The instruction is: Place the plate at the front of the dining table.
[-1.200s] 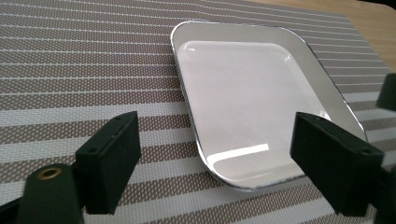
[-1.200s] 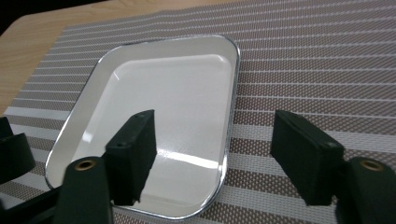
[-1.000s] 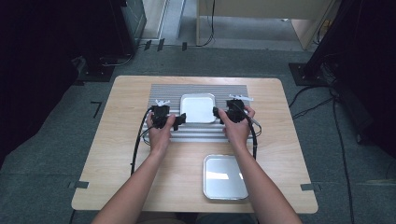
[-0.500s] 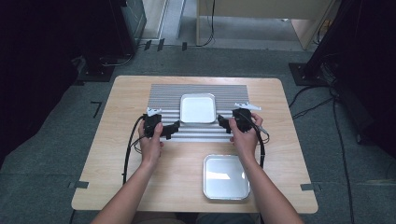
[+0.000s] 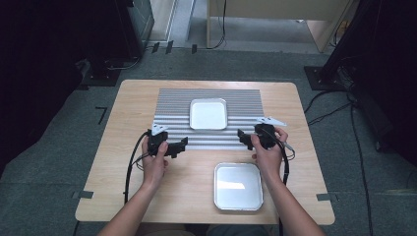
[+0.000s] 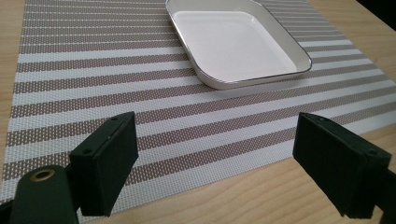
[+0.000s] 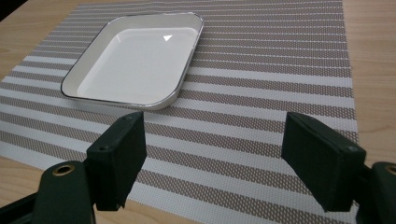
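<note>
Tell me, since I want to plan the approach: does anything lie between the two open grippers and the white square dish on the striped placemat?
Nothing visible does. Between the left gripper, the right gripper and the white square dish lies bare striped placemat. Both grippers are open and hold nothing. The second square tray sits nearer the person, off that path.

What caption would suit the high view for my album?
Two hand-held grippers, left gripper and right gripper, open beside a white dish on a striped mat.
</note>
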